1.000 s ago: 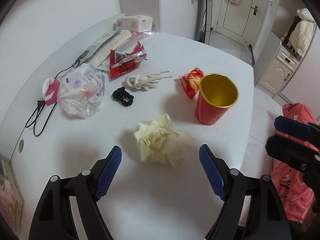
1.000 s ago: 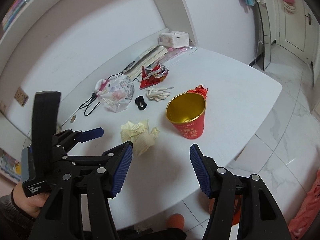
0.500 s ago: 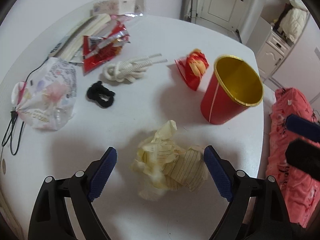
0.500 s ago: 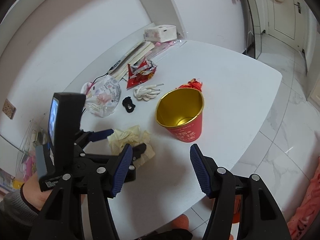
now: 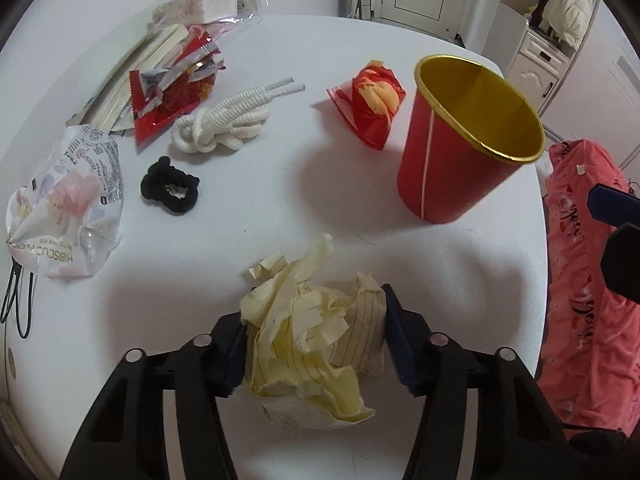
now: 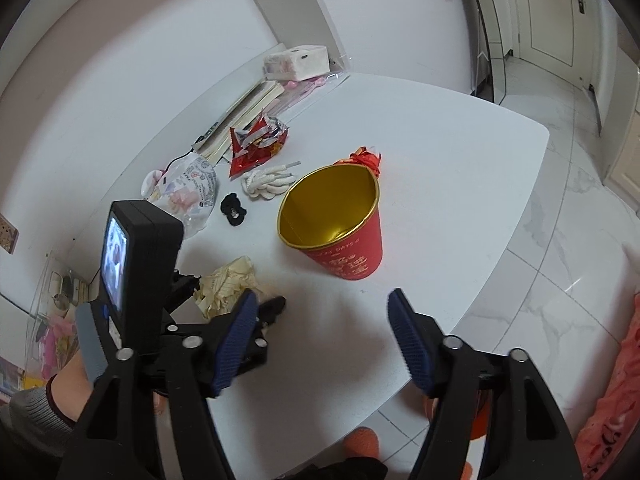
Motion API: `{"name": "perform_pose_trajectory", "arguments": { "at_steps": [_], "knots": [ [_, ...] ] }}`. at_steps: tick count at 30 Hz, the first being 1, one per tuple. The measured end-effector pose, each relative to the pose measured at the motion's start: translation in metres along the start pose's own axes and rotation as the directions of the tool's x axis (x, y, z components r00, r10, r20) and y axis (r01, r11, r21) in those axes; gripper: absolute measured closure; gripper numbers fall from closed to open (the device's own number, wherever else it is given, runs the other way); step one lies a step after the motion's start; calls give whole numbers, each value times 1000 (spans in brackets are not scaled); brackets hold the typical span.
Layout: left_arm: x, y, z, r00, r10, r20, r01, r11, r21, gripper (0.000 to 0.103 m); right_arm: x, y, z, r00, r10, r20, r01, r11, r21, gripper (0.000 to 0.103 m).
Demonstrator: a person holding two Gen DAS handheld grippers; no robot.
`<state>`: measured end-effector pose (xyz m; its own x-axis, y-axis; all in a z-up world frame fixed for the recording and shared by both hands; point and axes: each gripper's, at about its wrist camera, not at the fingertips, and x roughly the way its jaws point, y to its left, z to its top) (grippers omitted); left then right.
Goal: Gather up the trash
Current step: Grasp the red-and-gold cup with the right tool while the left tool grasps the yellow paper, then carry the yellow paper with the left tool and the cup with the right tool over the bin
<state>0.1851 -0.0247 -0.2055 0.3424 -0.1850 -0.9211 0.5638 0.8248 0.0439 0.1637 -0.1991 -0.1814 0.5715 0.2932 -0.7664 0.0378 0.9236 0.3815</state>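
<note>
Fingers: my left gripper (image 5: 314, 344) pinches the crumpled yellow paper (image 5: 308, 344) on the white table (image 5: 260, 208); my right gripper (image 6: 322, 338) gapes, holding nothing, near the red cup (image 6: 340, 232).

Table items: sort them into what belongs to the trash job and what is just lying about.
Trash job:
- crumpled yellow paper, clamped in the left tongs
- red bucket
- red snack wrapper
- small red wrapper
- empty plastic bag

Lying about:
- white rope
- black scrunchie
- books
- tissue box
</note>
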Motion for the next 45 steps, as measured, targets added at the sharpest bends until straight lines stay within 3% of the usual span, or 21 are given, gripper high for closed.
{"name": "perform_pose_trajectory", "arguments": {
  "at_steps": [5, 8, 13, 17, 28, 30, 39, 45],
  "knots": [
    [-4, 8, 5, 1000, 21, 20, -21, 1000, 5, 53, 8, -1, 6, 1000, -10, 0, 10, 1000, 0, 32],
    [-8, 11, 3, 999, 27, 27, -27, 1000, 7, 55, 12, -2, 8, 1000, -21, 5, 21, 1000, -2, 25],
    [-13, 23, 3, 999, 32, 30, -32, 1000, -1, 56, 21, -2, 14, 999, -47, 14, 47, 999, -9, 24],
    [-12, 19, 10, 999, 27, 34, -27, 1000, -5, 56, 33, 1, 23, 997, -74, 19, 74, 997, -25, 13],
    [-1, 17, 26, 1000, 3, 30, -3, 1000, 8, 56, 59, -1, 40, 995, -94, 24, 96, 994, -51, 14],
    [1, 17, 30, 999, -1, 32, 0, 1000, 15, 56, 59, -2, 41, 996, -83, 30, 85, 995, -54, 33],
    [6, 17, 37, 999, -1, 32, 0, 1000, 30, 55, 58, -4, 45, 998, -58, 34, 61, 995, -84, 51],
    [-1, 11, 35, 999, 9, 34, -10, 999, 35, 55, 44, -7, 42, 999, -28, 43, 32, 996, -81, 55]
  ]
}}
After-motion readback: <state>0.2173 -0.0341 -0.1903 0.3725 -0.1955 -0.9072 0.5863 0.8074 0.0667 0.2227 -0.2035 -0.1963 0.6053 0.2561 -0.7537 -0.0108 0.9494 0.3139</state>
